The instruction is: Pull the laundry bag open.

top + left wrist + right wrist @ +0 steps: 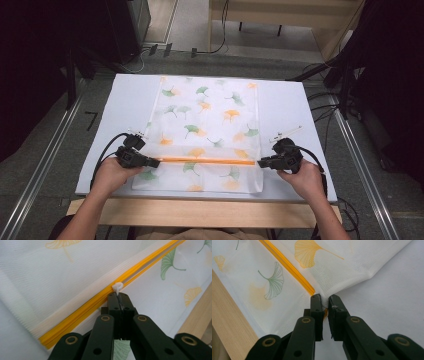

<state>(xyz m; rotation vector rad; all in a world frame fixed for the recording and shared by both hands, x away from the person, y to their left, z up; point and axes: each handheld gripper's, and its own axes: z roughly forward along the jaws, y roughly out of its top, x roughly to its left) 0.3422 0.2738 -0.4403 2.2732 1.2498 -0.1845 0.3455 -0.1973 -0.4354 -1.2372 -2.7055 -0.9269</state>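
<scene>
A white mesh bag (205,115) printed with green and orange ginkgo leaves lies flat on the table. An orange zipper (205,160) runs across it near the front. At the zipper's left end my left gripper (156,162) is shut on the small white zipper pull (117,286), which sticks out past the closed jaws of the left gripper (119,296). At the zipper's right end my right gripper (260,163) pinches the bag's edge (324,293); the fabric there bunches between the jaws of the right gripper (325,300), next to the zipper (287,267).
The bag rests on a white table top (285,105) with a wooden front edge (200,212). Metal rails (45,165) run along both sides of the table. Cables lie on the floor beyond the far edge.
</scene>
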